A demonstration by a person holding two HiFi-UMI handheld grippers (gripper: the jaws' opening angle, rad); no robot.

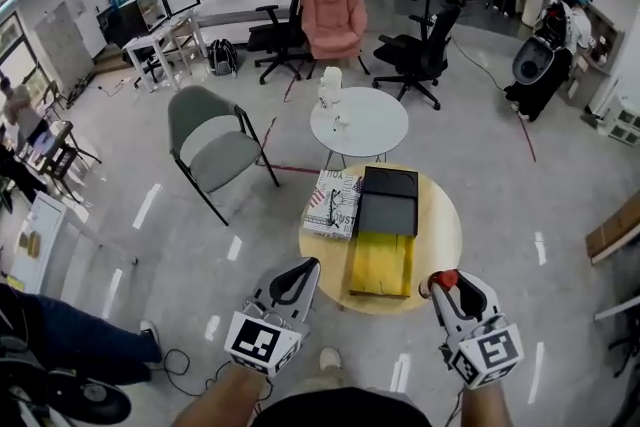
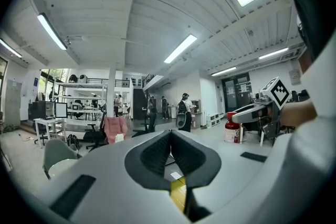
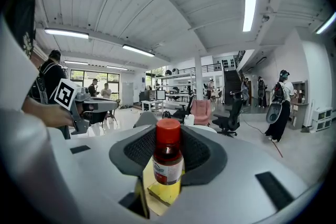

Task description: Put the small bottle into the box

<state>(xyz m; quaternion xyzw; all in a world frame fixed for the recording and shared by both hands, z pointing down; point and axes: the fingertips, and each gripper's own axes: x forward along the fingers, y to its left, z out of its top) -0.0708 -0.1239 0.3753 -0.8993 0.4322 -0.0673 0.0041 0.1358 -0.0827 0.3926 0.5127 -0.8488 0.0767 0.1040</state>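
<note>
Two tools neared the surface (image 1: pixel 440 235): right tool (image 1: pixel 443 289) gripped the small bottle (image 3: pixel 168 160), left tool (image 1: pixel 299 277) closed, empty; next came lowering it into the box (image 1: pixel 380 265).

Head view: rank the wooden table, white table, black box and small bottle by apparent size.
1. wooden table
2. white table, though farther away
3. black box
4. small bottle, only its red cap showing in the right tool

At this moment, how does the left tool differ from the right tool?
The left tool has its jaws together with nothing between them; the right tool has its jaws apart, clamped on the red-capped small bottle. In the head view, the left tool is at the near-left edge of the round table, the right tool at its near-right edge. Both point forward toward the table.
</note>
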